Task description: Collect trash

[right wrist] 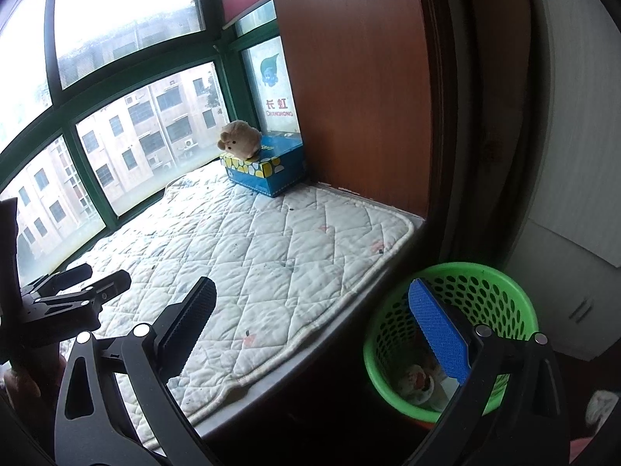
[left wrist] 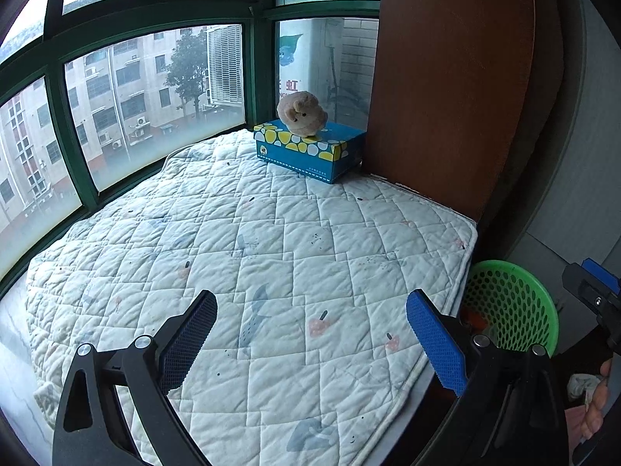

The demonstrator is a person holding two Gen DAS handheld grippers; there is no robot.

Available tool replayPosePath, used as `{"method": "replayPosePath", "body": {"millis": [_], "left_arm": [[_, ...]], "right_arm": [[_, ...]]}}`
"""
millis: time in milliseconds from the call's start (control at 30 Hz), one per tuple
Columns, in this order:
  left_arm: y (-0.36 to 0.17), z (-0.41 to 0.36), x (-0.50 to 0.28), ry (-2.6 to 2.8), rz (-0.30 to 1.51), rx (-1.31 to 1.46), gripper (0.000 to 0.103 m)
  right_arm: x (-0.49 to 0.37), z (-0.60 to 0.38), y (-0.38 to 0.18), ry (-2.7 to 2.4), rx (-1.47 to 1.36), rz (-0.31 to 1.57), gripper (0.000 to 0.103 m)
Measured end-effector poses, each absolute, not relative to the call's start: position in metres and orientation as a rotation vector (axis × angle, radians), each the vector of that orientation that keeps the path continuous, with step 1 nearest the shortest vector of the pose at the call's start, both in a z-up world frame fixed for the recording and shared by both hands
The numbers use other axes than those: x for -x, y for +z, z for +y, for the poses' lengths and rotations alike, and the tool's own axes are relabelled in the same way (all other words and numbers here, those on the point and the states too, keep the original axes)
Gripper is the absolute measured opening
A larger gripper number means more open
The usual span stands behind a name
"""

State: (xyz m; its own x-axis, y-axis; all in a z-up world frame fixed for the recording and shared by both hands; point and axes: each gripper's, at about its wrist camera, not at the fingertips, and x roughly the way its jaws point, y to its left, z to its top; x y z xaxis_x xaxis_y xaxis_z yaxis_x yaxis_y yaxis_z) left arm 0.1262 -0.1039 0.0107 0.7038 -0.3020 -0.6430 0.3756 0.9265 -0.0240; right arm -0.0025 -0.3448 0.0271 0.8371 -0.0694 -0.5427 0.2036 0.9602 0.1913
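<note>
Left claw (left wrist: pixel 310 334) wide, empty; right claw (right wrist: pixel 312 322) likewise.

Trash in the green basket (right wrist: pixel 500 291) is blurred, partly hidden.

Daylight through green-framed bay windows (left wrist: pixel 155 89) falls on a quilted window-seat pad (left wrist: pixel 252 256) beside a brown wooden panel (left wrist: pixel 446 89).

quilt (left wrist: pixel 271 240) open | tissue box (left wrist: pixel 310 149) far corner | basket (right wrist: pixel 481 291) mouth unobstructed
</note>
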Motion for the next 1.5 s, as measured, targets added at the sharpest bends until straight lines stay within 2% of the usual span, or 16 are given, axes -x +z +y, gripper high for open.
{"method": "replayPosePath", "body": {"millis": [1500], "left_arm": [[0.018, -0.093, -0.113, -0.353, 0.653, -0.084, 0.095]], "right_arm": [[0.007, -0.328, 0.032, -0.162, -0.185, 0.517, 0.099]]}}
